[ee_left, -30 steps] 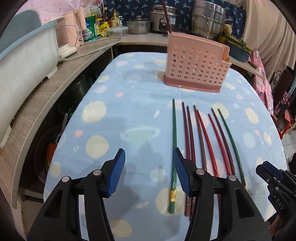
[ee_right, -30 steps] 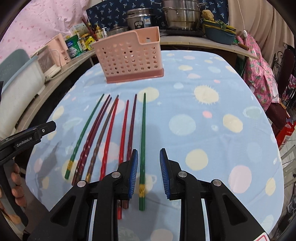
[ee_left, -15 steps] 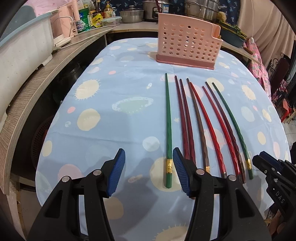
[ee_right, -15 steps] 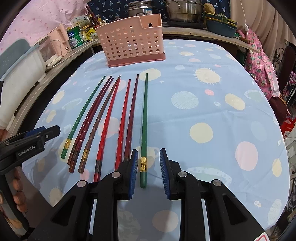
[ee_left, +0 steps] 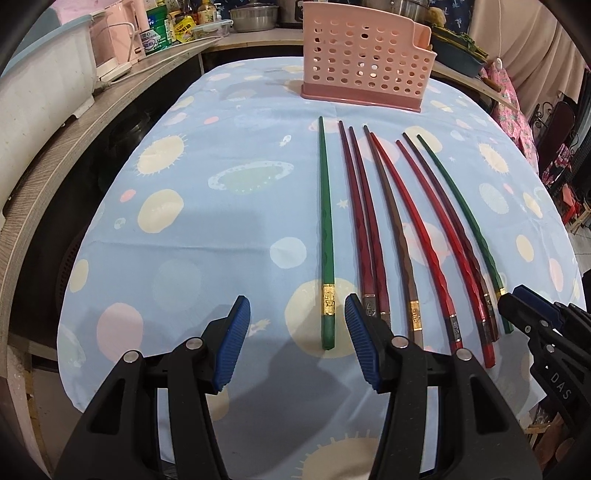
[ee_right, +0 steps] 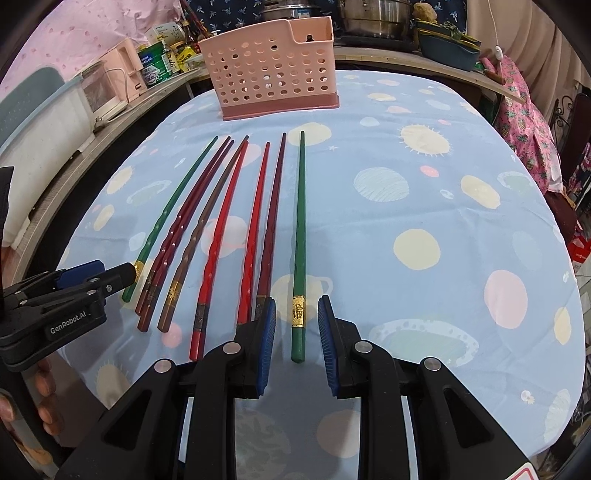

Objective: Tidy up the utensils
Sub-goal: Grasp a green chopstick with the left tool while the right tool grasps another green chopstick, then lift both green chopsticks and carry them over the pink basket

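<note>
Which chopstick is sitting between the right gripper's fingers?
The green chopstick at the right end of the row. Its gold-banded end lies between the right gripper fingers; the other green one lies at the far left end.

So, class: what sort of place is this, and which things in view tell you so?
Probably a home kitchen: steel pots on the counter, a pink utensil holder and chopsticks on a clothed table.

Readable text, as I see it: "GenRobot.AI" in white on the left gripper (ee_right: 62, 291) body; "DAS" in white on the right gripper (ee_left: 532, 317) arm. Jar labels too small to read.
</note>
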The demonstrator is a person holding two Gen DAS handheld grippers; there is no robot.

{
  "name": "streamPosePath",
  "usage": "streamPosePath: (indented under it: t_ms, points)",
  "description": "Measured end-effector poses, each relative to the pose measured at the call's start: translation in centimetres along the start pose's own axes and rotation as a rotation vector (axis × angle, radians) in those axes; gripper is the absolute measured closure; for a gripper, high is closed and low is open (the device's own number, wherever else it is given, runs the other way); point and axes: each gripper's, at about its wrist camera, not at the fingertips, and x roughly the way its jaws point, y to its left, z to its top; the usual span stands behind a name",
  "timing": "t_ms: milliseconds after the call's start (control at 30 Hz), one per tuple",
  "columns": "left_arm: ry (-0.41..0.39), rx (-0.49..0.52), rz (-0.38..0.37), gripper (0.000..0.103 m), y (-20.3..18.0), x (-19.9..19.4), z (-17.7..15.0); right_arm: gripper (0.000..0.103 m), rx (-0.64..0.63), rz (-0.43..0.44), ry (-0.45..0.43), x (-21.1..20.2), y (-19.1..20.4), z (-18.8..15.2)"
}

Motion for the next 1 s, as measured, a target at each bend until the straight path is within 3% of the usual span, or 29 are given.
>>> streamPosePath:
  t_ms: [433, 500, 767, 1000]
  points:
    - [0.020, -0.006, 0.010, 0.055, 0.23, 0.80, -0.24, 0.082, -0.007, -0.010, 0.007, 0.50, -0.10, -0.39]
    - [0.020, -0.006, 0.012, 0.059, 0.29, 0.80, -0.17, 0.082, -0.012, -0.014, 0.005, 0.51, -0.04, -0.39]
    - [0.021, -0.003, 0.010, 0.091, 0.30, 0.73, -0.02, 0.090, -0.016, -0.027, 0.000, 0.48, -0.22, -0.37]
    - [0.028, -0.006, -0.009, 0.095, 0.23, 0.76, 0.07, 0.096, -0.012, -0.027, 0.001, 0.48, -0.55, -0.30]
